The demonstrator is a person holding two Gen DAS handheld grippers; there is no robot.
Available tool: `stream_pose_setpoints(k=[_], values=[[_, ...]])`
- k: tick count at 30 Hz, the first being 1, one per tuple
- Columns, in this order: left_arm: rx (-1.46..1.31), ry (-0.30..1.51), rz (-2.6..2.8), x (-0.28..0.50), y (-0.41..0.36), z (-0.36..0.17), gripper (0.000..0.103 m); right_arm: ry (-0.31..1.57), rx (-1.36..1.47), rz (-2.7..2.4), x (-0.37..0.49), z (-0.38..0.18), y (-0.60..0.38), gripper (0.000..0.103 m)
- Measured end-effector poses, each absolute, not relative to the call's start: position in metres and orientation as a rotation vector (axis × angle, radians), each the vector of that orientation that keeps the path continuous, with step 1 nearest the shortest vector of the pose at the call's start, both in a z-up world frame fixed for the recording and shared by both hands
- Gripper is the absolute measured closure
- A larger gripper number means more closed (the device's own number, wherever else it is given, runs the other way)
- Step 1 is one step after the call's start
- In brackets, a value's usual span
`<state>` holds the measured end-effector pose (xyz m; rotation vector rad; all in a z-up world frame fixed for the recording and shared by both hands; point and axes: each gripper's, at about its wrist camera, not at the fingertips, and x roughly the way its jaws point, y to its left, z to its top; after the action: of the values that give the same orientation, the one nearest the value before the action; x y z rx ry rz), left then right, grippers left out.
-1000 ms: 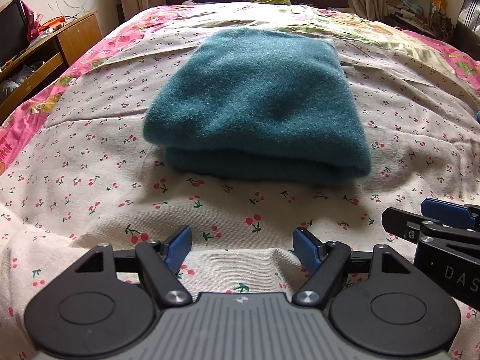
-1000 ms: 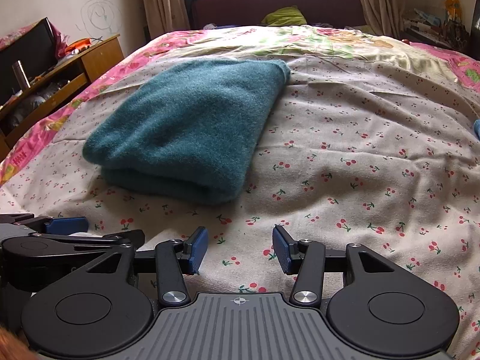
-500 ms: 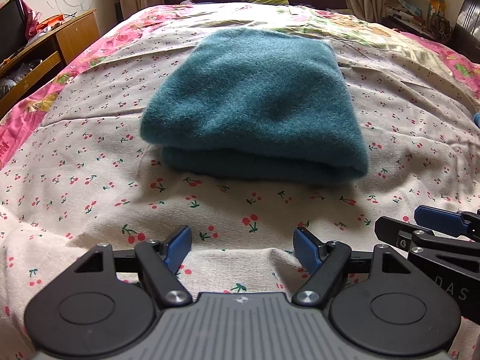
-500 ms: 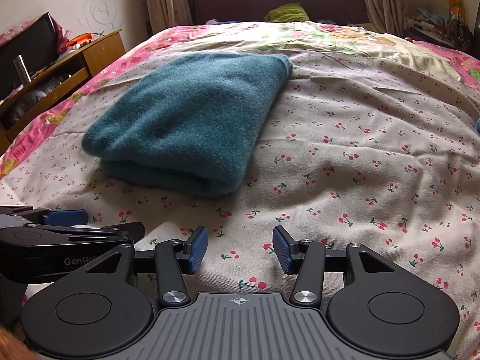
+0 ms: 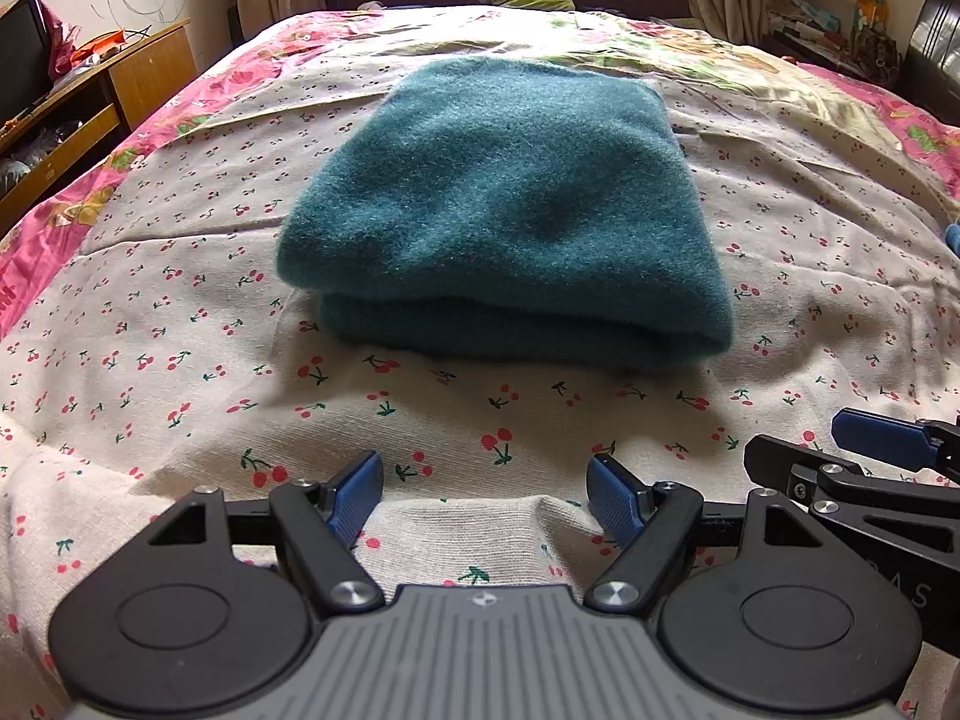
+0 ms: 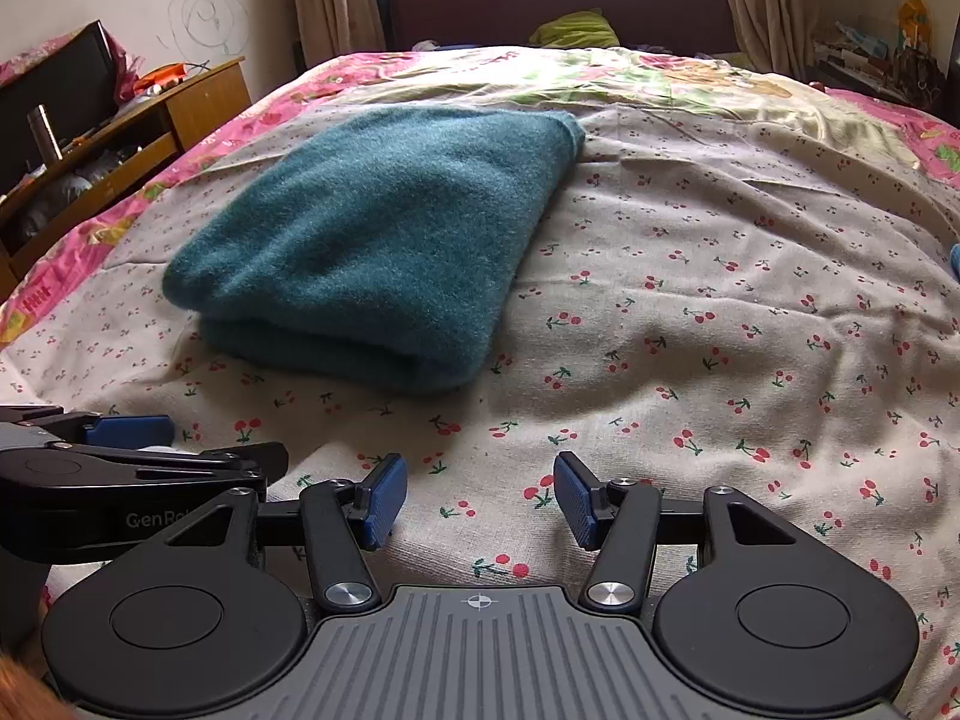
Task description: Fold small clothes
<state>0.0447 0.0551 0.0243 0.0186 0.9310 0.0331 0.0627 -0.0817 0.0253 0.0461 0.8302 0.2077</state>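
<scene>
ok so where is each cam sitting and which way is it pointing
Left wrist: on the left gripper, low over the bed, facing the folded teal garment straight ahead; its own open fingers show, the right gripper at right.
Right wrist: on the right gripper, facing up the bed, garment ahead-left; its open fingers show, left gripper at left.
Shared: garment, cherry-print sheet, headboard.

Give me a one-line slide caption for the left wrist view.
Folded teal garment lying on the cherry-print bedsheet, with the open left hand-held gripper empty in front of it.
</scene>
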Motion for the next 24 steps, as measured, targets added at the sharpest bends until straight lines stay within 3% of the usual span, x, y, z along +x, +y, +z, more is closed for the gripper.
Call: stream_pose_setpoints(k=[24], values=[[0.023,0.929,0.032,0.0444,0.0542,0.0247,0.018,0.797,0.048,0.185,0.0613,0.0263,-0.0854,0.026]])
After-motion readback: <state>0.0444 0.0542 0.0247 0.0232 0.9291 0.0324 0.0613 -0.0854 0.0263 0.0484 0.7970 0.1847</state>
